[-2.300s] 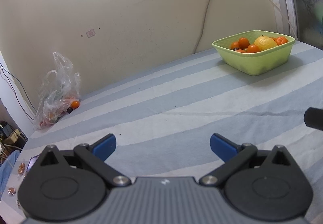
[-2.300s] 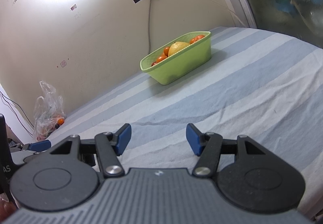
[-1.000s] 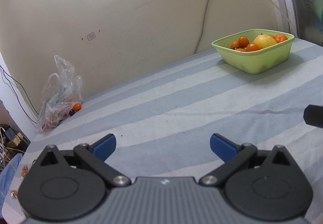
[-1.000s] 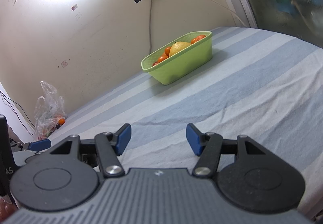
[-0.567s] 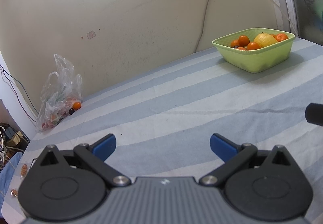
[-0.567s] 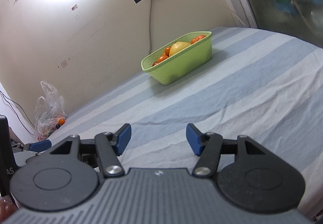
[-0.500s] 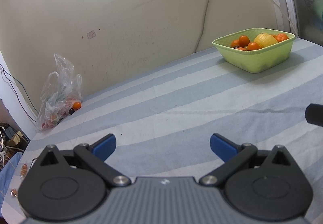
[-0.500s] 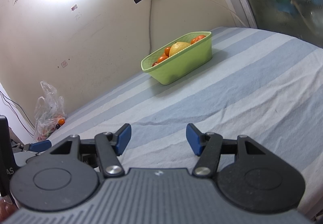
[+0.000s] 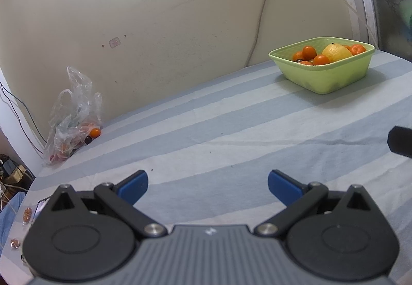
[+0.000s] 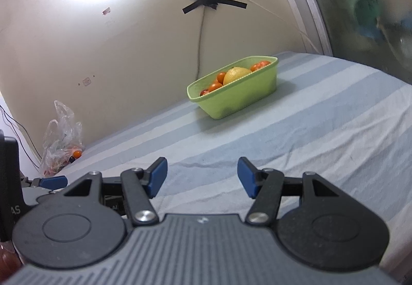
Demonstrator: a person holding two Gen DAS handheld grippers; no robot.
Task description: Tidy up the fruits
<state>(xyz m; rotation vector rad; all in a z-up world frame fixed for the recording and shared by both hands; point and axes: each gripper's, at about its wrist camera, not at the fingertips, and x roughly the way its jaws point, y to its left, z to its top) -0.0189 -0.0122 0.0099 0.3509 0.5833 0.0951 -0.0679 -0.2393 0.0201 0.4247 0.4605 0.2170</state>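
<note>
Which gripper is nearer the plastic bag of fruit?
Left. The left gripper sits on the side of the plastic bag; the right gripper is farther across the striped cloth, toward the green tub.

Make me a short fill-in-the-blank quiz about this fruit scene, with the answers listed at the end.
1. The big yellow fruit lies in the ____ tub.
2. The plastic bag leans against the ____.
3. Both the left gripper and the right gripper are ____, holding nothing.
4. The small orange fruit beside the bag rests on the ____ cloth.

Missing words: green; wall; open; striped
</note>
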